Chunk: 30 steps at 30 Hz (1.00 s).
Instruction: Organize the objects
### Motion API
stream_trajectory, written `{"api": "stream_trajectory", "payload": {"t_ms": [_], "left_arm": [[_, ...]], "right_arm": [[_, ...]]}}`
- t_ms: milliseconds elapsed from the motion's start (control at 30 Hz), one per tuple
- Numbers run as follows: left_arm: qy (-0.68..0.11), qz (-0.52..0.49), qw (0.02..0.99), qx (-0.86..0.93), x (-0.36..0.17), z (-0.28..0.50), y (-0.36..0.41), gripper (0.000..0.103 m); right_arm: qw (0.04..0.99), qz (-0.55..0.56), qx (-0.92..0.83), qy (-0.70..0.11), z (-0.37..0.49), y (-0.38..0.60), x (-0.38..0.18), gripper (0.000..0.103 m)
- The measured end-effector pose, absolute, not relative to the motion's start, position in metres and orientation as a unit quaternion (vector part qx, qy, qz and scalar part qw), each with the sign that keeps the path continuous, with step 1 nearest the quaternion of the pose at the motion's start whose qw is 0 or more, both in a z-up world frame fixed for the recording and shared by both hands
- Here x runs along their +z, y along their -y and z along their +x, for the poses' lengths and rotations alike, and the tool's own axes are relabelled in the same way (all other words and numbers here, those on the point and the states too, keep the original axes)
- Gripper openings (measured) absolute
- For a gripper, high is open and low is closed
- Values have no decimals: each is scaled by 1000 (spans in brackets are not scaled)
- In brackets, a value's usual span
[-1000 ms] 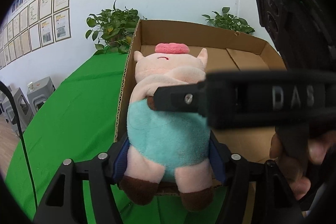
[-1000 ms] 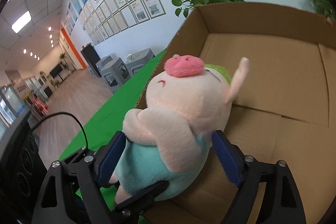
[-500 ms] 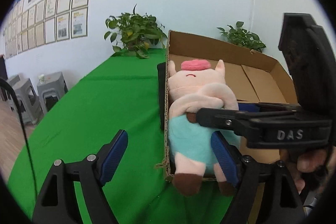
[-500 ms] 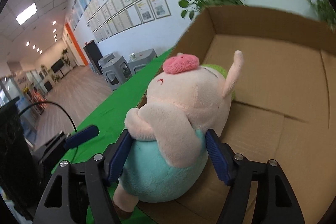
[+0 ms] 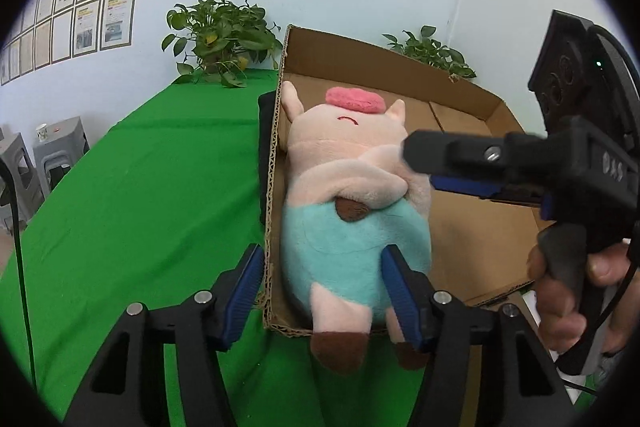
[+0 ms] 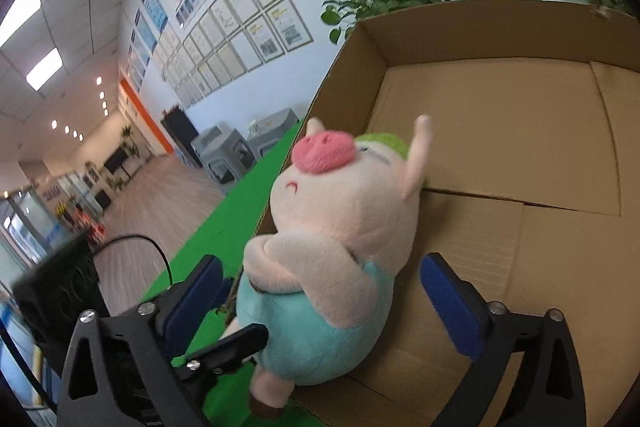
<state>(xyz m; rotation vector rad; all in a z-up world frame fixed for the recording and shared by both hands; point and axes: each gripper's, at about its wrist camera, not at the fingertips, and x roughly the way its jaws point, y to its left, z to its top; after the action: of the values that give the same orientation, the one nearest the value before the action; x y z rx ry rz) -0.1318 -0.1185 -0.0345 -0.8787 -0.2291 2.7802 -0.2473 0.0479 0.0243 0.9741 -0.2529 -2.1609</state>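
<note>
Right now the pink plush pig in teal overalls [image 5: 352, 211] lies in the brown cardboard box [image 5: 472, 227] on the green-clothed worktop [image 5: 152, 187], feet overhanging the near edge. My left gripper [image 5: 324, 291] jaws are closing around its legs and the box wall, while my right gripper [image 6: 320, 303] jaws are opening wide, clear of its body.

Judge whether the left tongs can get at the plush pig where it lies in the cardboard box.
Probably yes: the left tongs already straddle the plush pig and the cardboard box wall, closing; that wall may hinder a clean grip.
</note>
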Motion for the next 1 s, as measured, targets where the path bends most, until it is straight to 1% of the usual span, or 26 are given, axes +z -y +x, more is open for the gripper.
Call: {"api": "stream_trajectory", "payload": {"t_ms": [67,133,167,233,367,500,567,633,700,800,900,967,1000], "left_arm": [[90,-300,105,944,-35,-133,123,50],[100,-303,102,942,-35,-133,127,46],[103,-305,102,941,-35,-133,127,46],[101,-306,99,942,-37,-127,125,45],[103,-307,96,941,-37,-123,120,45],[100,-303,91,943,-38,-118,116,45],[103,-305,91,942,-39,-119,117,47],[95,-305,88,943,-39,-119,115,48],[102,-301,93,944,-39,-118,117,50],[114,-299,101,942,-39,-118,122,54],[124,-294,106,942,-38,-116,125,58],[129,-299,108,939,-39,-118,126,63],[131,-304,108,937,-41,-120,126,63]], "right_arm": [[363,384,-843,97,-247,-58,26,101],[363,404,-834,98,-247,-61,20,101],[369,421,-823,98,-246,-62,14,101],[385,438,-806,98,-239,-53,6,96],[404,446,-792,100,-235,-33,1,95],[378,460,-800,78,-244,-12,-6,95],[370,462,-803,70,-243,-7,-10,84],[375,454,-804,81,-246,-11,-11,65],[382,453,-801,88,-249,-14,-11,58],[394,447,-798,91,-246,-16,-10,54],[412,443,-788,115,-250,-17,-12,53],[419,445,-780,132,-257,-17,-18,53],[419,451,-776,137,-260,-17,-20,53]]}}
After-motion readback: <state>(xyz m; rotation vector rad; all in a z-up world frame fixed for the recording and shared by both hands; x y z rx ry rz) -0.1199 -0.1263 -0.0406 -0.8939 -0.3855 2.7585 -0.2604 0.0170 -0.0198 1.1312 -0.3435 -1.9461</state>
